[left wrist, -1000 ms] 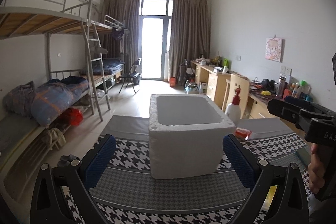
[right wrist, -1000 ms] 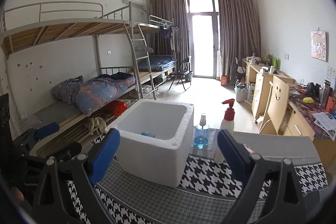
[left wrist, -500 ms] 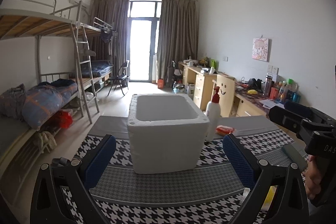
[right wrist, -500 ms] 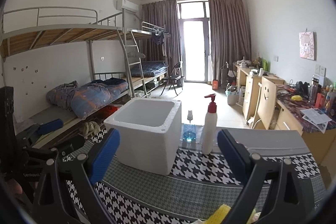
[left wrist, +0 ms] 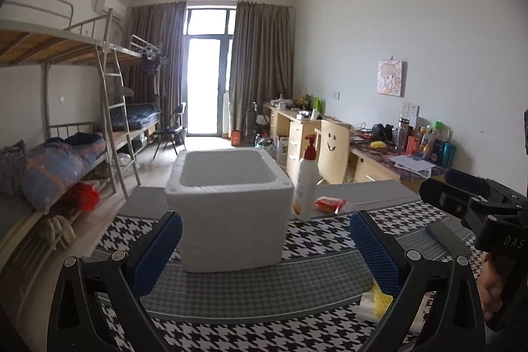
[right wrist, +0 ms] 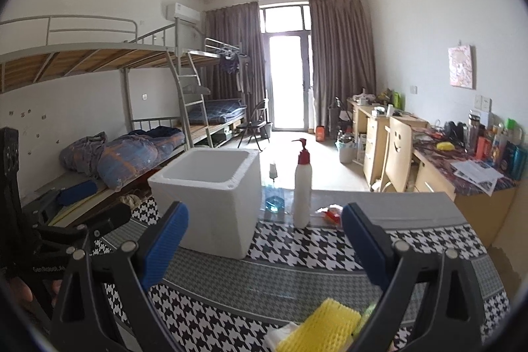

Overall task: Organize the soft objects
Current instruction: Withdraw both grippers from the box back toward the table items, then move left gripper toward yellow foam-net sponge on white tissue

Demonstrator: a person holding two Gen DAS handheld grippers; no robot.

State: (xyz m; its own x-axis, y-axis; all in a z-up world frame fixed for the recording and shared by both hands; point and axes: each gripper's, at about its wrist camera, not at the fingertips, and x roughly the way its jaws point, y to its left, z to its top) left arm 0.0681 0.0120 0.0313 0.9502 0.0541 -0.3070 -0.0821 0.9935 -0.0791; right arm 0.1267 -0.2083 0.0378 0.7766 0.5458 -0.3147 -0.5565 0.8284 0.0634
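A white foam box stands open-topped on the houndstooth cloth of the table. A yellow ribbed sponge with a white sheet under it lies at the near edge, low between my right fingers; its edge peeks out by my left gripper's right finger. My left gripper is open and empty, in front of the box. My right gripper is open and empty too, above the sponge. The right gripper's body shows at the right of the left wrist view.
A white pump bottle with a red top stands right of the box, a red packet beside it. A small blue-liquid bottle sits behind. Bunk beds line the left wall, cluttered desks the right.
Both grippers have drawn back from the box and tilted up, so the box looks smaller and farther. The yellow sponge has come into view at the bottom of both views.
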